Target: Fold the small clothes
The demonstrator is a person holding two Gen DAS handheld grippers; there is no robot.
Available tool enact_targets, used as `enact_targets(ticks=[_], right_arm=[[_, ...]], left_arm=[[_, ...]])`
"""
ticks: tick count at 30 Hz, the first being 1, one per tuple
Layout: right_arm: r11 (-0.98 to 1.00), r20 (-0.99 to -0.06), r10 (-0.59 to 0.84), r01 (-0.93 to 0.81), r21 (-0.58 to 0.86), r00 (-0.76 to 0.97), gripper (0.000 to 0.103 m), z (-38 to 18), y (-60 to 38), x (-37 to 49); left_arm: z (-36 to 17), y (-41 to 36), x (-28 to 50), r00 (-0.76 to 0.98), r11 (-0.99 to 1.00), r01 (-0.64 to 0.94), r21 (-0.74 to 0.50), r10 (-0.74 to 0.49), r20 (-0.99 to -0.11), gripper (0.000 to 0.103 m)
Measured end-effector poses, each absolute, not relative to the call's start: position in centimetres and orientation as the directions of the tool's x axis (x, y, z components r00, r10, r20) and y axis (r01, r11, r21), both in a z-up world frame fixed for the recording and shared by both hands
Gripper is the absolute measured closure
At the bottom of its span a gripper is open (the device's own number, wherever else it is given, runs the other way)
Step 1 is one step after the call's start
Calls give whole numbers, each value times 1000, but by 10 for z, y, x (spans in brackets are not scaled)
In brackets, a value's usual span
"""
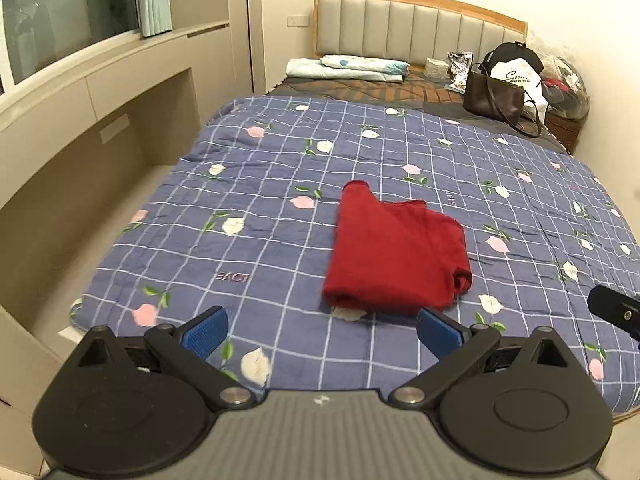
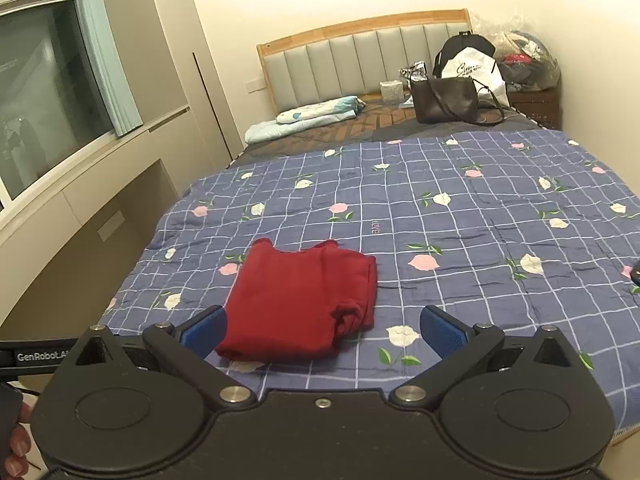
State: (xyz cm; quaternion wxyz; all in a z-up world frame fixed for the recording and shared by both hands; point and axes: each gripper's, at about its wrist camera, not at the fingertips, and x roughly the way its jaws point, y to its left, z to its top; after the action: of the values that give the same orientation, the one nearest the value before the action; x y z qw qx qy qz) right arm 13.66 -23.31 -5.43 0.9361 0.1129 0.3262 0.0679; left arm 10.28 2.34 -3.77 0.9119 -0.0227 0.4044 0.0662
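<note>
The folded red garment (image 1: 394,252) lies on the quilt (image 1: 280,184); left gripper (image 1: 320,330) and right gripper (image 2: 322,330) hang above its near edge, spread wide, empty.

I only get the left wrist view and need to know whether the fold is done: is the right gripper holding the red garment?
Observer: No. The right gripper is open with nothing between its pads. The red garment lies folded on the quilt just beyond them.
Operator: Is anything beside that gripper that I can't see?
Observer: Yes, fingers of a hand show at the lower left corner of the right wrist view, next to the gripper's body.
</note>
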Motion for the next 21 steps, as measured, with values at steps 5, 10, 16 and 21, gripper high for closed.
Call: enact_targets(ticks=[5, 10, 16, 21], right_arm=[[963, -615, 213, -58, 262, 759, 1, -47, -227, 104], [966, -646, 225, -81, 244, 729, 1, -46, -217, 80], [969, -661, 221, -86, 231, 717, 1, -46, -211, 62], [975, -671, 199, -76, 209, 715, 1, -45, -210, 50]], left_arm=[[-32, 33, 77, 660, 990, -141, 9, 101, -744, 0], [-33, 40, 58, 660, 992, -127, 24, 103, -744, 0], [-39, 46, 42, 668, 996, -79, 40, 82, -740, 0], [-42, 52, 30, 666, 998, -47, 33, 56, -744, 0]])
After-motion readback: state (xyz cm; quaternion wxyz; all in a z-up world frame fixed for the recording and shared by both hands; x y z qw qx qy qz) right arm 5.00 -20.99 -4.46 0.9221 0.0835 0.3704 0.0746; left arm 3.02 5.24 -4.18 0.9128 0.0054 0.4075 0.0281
